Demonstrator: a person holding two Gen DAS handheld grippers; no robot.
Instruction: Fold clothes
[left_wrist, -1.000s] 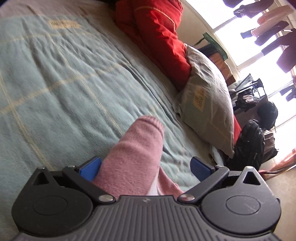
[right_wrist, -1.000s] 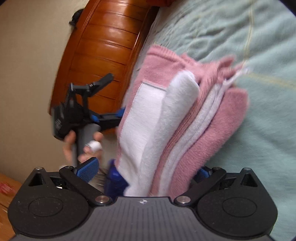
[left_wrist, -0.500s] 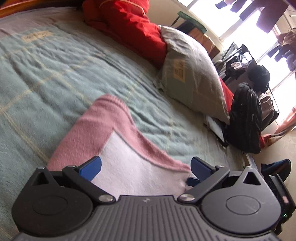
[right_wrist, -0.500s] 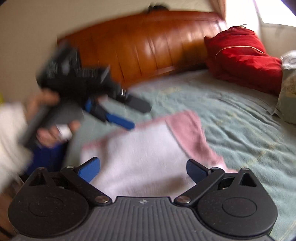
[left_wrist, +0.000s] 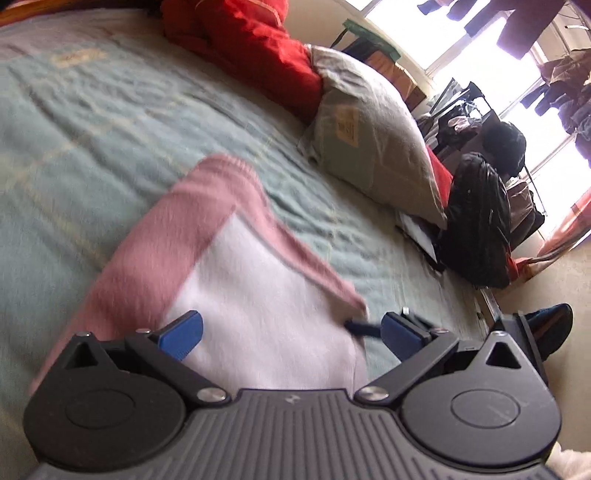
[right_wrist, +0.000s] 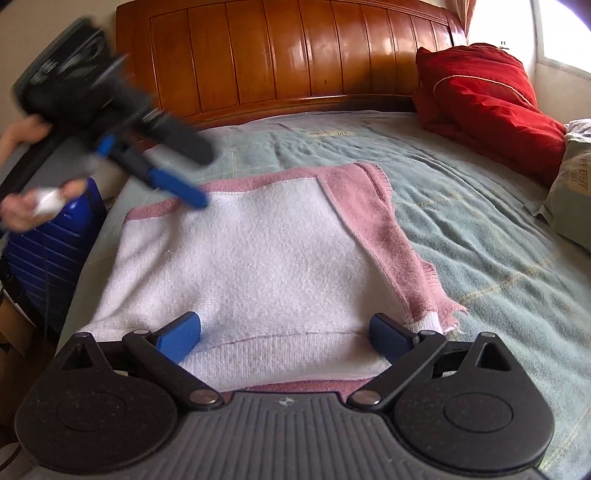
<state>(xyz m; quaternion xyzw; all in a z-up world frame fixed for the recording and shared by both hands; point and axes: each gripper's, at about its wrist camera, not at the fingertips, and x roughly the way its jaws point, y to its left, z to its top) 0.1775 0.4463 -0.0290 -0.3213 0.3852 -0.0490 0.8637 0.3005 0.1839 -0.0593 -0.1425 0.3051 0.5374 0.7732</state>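
Observation:
A pink and white sweater (right_wrist: 258, 266) lies folded flat on the bed's blue-green blanket (right_wrist: 461, 229), its white panel up and a pink sleeve along the right edge. My right gripper (right_wrist: 284, 334) is open above the sweater's near hem, holding nothing. In the same view my left gripper (right_wrist: 201, 173), blurred and held in a hand (right_wrist: 22, 210), hovers open over the sweater's far left corner. In the left wrist view the sweater (left_wrist: 258, 295) lies under my open left gripper (left_wrist: 291, 334).
A wooden headboard (right_wrist: 288, 55) closes off the far end of the bed. A red duvet (right_wrist: 487, 107) and a grey pillow (left_wrist: 373, 147) lie along the right side. A blue case (right_wrist: 55, 251) stands left of the bed; black bags (left_wrist: 476, 225) sit on the floor.
A second ago the sweater hung bunched up in front of both grippers. Now it lies spread flat on the blanket, and both grippers are above it holding nothing.

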